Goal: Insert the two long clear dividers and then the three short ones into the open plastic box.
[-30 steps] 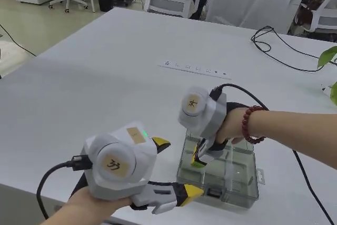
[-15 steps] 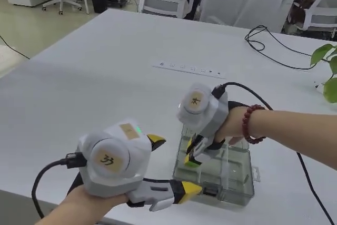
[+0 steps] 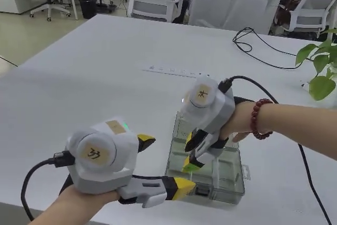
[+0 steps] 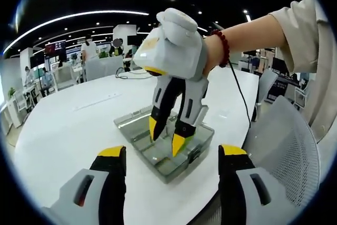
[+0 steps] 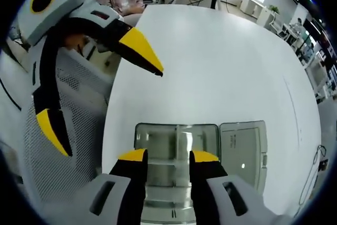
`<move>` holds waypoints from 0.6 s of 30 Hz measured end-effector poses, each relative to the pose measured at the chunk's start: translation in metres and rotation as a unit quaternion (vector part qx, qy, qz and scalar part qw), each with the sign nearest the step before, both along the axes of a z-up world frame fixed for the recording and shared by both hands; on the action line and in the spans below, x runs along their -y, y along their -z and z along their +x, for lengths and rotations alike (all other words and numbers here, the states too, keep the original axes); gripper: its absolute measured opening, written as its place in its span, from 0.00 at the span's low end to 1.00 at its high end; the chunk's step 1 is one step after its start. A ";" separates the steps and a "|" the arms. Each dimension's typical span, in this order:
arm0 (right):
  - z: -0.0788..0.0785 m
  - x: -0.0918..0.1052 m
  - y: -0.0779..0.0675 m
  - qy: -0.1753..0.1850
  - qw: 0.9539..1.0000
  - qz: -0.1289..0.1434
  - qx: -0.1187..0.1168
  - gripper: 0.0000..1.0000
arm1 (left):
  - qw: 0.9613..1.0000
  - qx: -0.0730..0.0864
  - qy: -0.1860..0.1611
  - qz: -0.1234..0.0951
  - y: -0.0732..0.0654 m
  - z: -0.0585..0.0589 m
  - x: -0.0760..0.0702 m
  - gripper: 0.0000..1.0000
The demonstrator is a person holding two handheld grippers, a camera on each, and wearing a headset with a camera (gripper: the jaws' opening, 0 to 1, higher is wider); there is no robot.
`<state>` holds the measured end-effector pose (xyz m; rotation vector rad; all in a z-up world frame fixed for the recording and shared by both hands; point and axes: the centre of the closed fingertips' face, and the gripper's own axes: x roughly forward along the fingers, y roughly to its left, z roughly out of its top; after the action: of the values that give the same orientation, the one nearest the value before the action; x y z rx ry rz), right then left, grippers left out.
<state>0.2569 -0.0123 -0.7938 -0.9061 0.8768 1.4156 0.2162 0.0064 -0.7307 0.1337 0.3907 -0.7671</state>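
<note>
Worktop (image 3: 95, 72): white, broad. Left gripper (image 3: 168, 163): lower left of the head view, held in a hand (image 3: 79, 204). Its jaws are spread wide, the yellow tips well apart with nothing between them. It sits just left of the box, its lower tip near the box's front corner, and in its own view the left gripper (image 4: 172, 154) faces the box and the other tool. Narrow flush strip (image 3: 174, 70): set in the worktop, well beyond the box. Clear plastic box (image 3: 224, 192): open, resting on the worktop near the front edge, right of centre. Its lid (image 5: 242, 146) lies folded flat beside it. Right gripper (image 3: 189, 154): pointed steeply downward, its tips down in the box (image 4: 160, 168) and its jaws a little apart (image 4: 165, 136). In the right gripper view a pale clear divider (image 5: 182, 146) runs lengthwise in the box (image 5: 158, 140) between the jaws; whether they pinch it cannot be told. Red bead bracelet (image 3: 256, 120): on the wrist behind the right gripper. Office chairs (image 3: 231, 6): grey, beyond the far side of the worktop. Plant (image 3: 321, 87): green leaves at the right edge.
</note>
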 end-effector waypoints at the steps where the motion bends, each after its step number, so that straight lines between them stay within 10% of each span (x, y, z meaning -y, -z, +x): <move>1: -0.001 0.003 0.000 -0.002 1.000 0.000 -0.001 0.33 | 1.000 0.001 -0.001 0.003 0.000 0.000 -0.001 0.72; 18: -0.007 0.069 -0.006 0.016 1.000 0.006 0.004 0.41 | 1.000 0.001 0.002 0.008 0.001 -0.004 0.000 0.78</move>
<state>0.2500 -0.0811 -0.7875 -0.8844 0.8729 1.3885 0.2125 0.0059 -0.7318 0.1500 0.3951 -0.7679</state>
